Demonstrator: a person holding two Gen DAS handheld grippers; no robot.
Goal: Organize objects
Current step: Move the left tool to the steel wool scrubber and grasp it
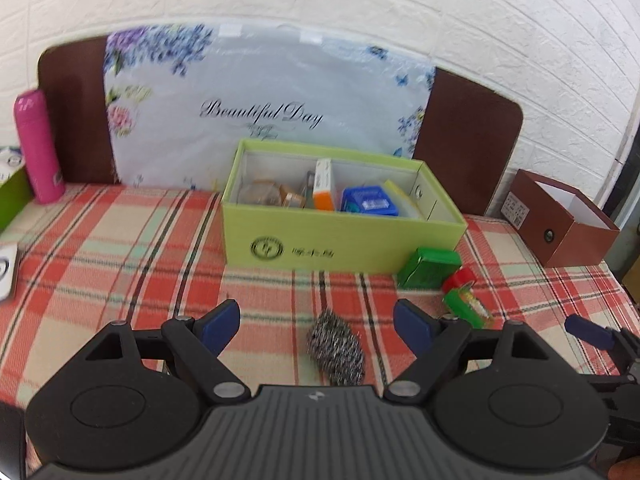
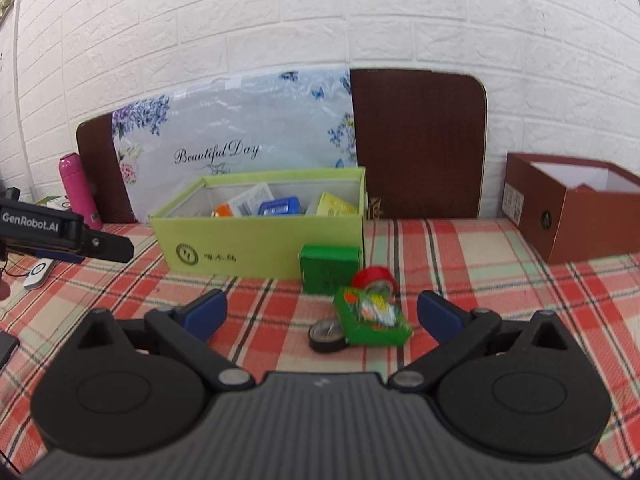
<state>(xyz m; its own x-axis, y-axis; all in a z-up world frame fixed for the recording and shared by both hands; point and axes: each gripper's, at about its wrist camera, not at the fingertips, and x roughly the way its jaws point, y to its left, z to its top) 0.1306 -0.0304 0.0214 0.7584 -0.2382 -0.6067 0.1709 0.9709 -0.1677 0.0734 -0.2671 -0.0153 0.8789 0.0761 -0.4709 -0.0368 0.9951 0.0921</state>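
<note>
Plaid tablecloth [image 1: 120, 240] below; left gripper [image 1: 316, 322] gapes empty above steel scourer [image 1: 336, 346]; right gripper [image 2: 322, 310] released, empty.

Both tools: L [image 1: 316, 326], R [image 2: 322, 314], jaws wide, empty.

Both views are bright and evenly lit, with soft, weak shadows under the green box [image 1: 340, 240] and the scourer [image 1: 336, 346]. Glare streaks the plastic-wrapped floral sheet [image 1: 264, 104]. Fisheye distortion bows the brick wall [image 2: 320, 16] and darkens the corners. Slight motion blur softens everything, most on the small green packet [image 2: 372, 316] and the box's print.
</note>
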